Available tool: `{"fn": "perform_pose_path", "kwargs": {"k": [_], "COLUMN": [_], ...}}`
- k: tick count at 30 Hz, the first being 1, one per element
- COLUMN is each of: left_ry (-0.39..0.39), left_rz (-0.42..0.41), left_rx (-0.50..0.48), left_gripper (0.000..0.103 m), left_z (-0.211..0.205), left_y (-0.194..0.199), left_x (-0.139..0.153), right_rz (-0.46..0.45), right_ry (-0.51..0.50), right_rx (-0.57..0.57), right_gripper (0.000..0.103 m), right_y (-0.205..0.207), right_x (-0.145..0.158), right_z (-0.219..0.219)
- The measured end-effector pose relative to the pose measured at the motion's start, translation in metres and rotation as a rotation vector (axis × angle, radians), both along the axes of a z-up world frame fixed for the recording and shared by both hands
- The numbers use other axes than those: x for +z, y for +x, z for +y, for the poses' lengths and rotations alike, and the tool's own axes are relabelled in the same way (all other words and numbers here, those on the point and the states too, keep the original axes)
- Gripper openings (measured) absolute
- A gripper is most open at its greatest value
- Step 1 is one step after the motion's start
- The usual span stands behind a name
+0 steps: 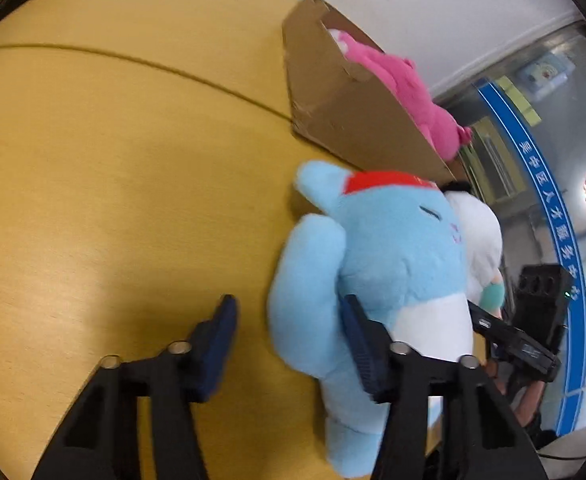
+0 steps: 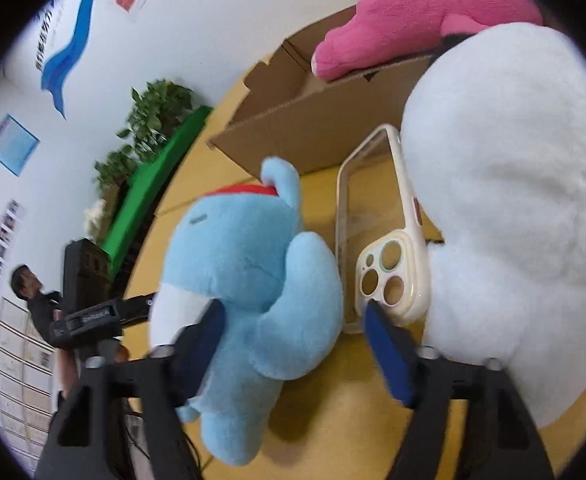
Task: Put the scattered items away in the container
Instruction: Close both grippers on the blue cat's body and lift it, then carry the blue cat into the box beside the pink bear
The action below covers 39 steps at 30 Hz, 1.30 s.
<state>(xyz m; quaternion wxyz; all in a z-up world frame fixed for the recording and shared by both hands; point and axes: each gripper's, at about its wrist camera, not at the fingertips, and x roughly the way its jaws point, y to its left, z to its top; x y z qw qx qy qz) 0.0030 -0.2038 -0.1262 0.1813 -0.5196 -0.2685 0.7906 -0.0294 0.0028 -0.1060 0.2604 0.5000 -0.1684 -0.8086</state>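
Note:
A light blue plush toy with a red cap lies on the wooden table in front of a cardboard box. A pink plush lies over the box's rim. My left gripper is open; its right finger touches the blue plush's side and the left finger stands apart over bare table. In the right wrist view my right gripper is open with the blue plush between its fingers. A white plush sits at the right, next to a cream phone case.
The box stands open at the back with the pink plush on its edge. A green strip and potted plants line the table's far side. A person stands by the wall.

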Motion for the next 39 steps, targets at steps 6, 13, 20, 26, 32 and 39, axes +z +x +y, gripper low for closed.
{"fn": "perform_pose_path", "kwargs": {"k": [6,13,20,26,32,39], "left_ry": [-0.070,-0.162,-0.240,-0.239,-0.238,-0.383], "left_rz": [0.032,0.163,0.360,0.450,0.347,0.052], "left_rx": [-0.014,-0.019,-0.013,-0.019,0.005,0.050], "left_gripper": [0.028,0.025,0.025,0.025,0.026,0.026], "left_z": [0.019,0.042,0.058,0.066,0.059,0.055], "left_y": [0.005,0.032,-0.006,-0.086,-0.201,-0.276], "left_x": [0.015,0.068,0.149,0.197,0.166,0.063], "right_rz": [0.025,0.047,0.162,0.361,0.383,0.080], "right_ry": [0.066,0.067,0.032,0.042,0.127,0.271], "right_rx": [0.024,0.058,0.050,-0.017,-0.082,-0.005], "right_gripper": [0.032,0.025,0.025,0.025,0.025,0.027], "right_y": [-0.006,0.024,0.011,-0.067,-0.177,-0.270], "right_x": [-0.001,0.005,0.058,0.130,0.143,0.055], "right_z": [-0.017,-0.006,0.002,0.020,0.018,0.006]}}
